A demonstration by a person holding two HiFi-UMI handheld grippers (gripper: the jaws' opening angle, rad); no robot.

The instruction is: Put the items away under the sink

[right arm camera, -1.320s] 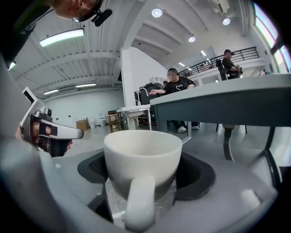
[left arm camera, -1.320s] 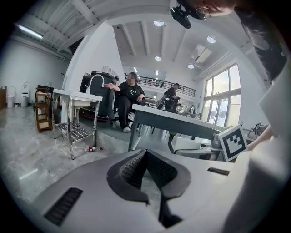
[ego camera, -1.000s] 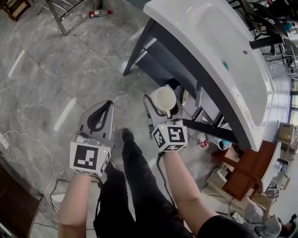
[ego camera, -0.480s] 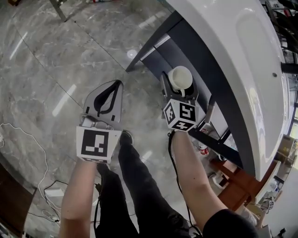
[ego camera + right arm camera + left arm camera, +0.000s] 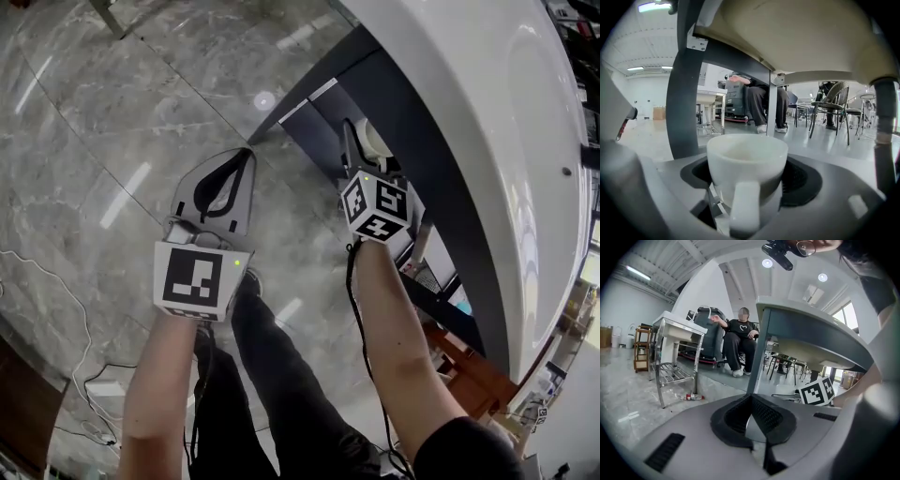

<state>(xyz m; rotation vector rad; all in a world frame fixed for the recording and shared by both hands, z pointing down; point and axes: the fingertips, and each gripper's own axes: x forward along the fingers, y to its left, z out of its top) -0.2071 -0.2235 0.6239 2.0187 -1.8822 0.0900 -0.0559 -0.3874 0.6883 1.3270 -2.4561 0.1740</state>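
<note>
Gripping the white cup (image 5: 747, 161), the right claw (image 5: 364, 145) has slipped beneath the sink (image 5: 469, 94); placement looks near. Left claw (image 5: 246, 157) sits clenched, empty.

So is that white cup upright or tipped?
Upright: the cup, clamped in the right gripper, shows its rim on top, handle vertical.

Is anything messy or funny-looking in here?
One thing: in the left gripper view, a small bottle lies on its side on the floor beside the metal rack, like litter. The white cup sits upright in the right tongs, nothing spilled.
</note>
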